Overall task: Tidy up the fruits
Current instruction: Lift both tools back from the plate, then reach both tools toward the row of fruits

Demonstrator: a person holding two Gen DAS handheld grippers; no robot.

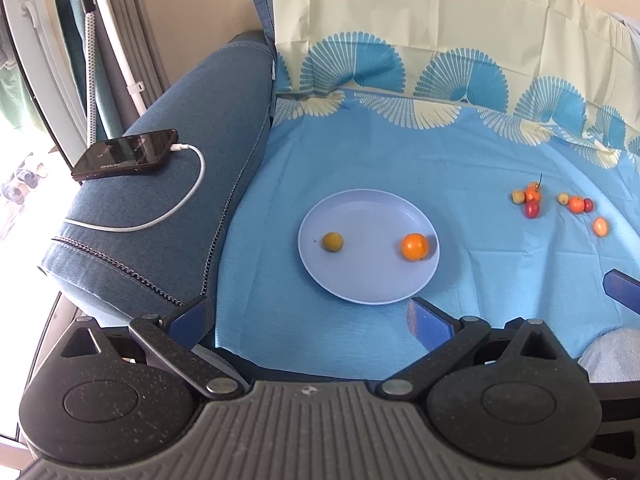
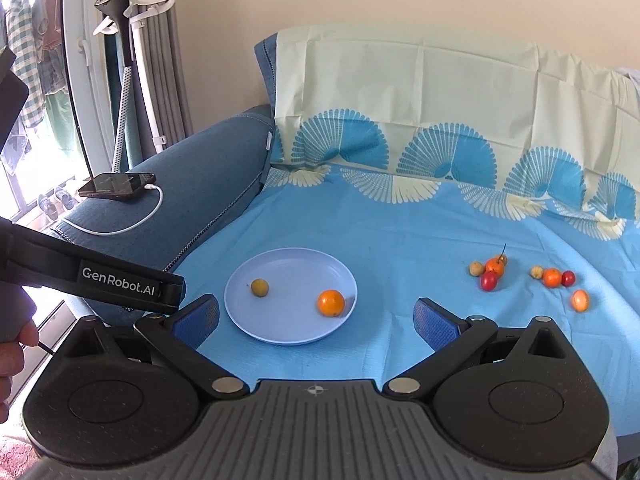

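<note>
A pale blue plate (image 1: 368,280) (image 2: 288,332) lies on the blue cloth. On it are a small yellow-green fruit (image 1: 333,242) (image 2: 259,288) at the left and an orange fruit (image 1: 415,246) (image 2: 331,303) at the right. Several small red, orange and yellowish fruits (image 1: 532,200) (image 2: 490,274) lie loose on the cloth to the right of the plate. My left gripper (image 1: 308,316) is open and empty, near the plate's front edge. My right gripper (image 2: 316,320) is open and empty, with the plate between its blue fingers (image 2: 434,326).
A blue sofa armrest (image 1: 180,200) at the left holds a phone (image 1: 124,154) (image 2: 118,186) on a white charging cable. The patterned cloth (image 1: 400,32) runs up the sofa back. The left gripper's body (image 2: 100,276) shows at the left of the right wrist view.
</note>
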